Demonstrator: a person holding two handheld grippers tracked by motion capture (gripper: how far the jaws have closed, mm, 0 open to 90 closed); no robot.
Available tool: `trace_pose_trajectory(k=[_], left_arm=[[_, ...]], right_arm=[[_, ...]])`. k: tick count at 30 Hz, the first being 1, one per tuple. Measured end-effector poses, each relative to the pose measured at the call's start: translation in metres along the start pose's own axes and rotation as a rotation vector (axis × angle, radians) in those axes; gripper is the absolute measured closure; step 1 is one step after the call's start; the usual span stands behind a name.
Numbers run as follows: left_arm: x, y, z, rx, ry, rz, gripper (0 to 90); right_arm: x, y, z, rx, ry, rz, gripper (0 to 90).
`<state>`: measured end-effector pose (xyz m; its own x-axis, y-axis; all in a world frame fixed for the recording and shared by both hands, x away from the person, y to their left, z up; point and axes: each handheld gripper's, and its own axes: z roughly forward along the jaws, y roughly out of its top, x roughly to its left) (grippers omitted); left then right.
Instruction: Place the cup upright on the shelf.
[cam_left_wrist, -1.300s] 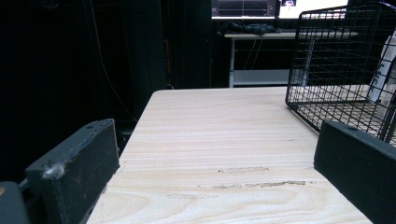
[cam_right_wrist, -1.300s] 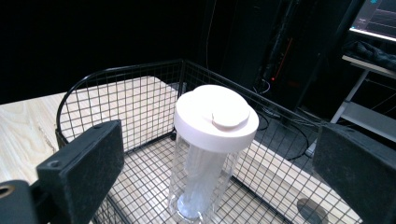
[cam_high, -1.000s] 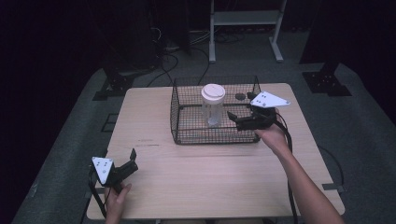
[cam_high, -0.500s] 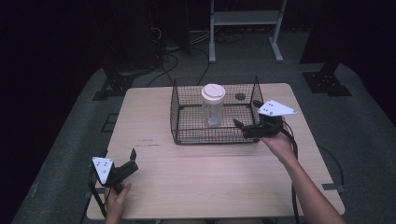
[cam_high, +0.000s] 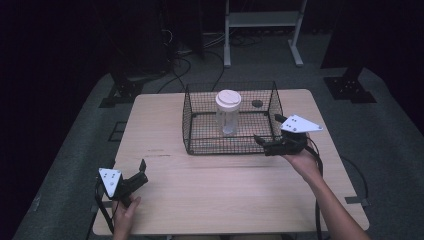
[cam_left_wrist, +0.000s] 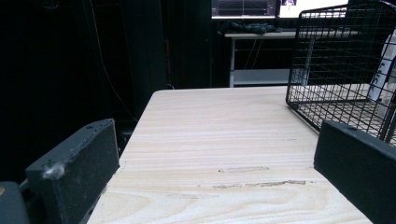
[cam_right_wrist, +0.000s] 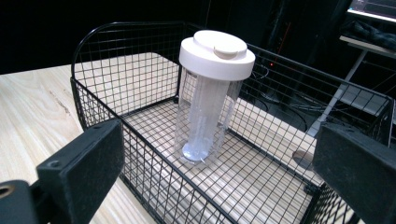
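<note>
Right gripper hovering at wire basket corner, jaws spread, empty. Left gripper resting low, released. Basket partly hiding clear tumbler.

A light wooden table holds a black wire basket near its far edge. A small dark round thing lies on the table just behind the basket.

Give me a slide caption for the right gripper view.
Open right gripper faces a clear tumbler with a white lid, upright inside a black wire basket.
</note>
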<state>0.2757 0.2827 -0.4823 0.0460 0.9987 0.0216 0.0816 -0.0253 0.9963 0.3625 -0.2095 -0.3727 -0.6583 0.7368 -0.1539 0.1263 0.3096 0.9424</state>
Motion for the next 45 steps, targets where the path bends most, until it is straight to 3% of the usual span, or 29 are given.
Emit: trace_pose_trajectory(k=[45], left_arm=[[0.0,0.0,0.0,0.003,0.002,0.006,0.0]], right_arm=[[0.008,-0.054,-0.049,0.007,-0.033,0.042,1.7]])
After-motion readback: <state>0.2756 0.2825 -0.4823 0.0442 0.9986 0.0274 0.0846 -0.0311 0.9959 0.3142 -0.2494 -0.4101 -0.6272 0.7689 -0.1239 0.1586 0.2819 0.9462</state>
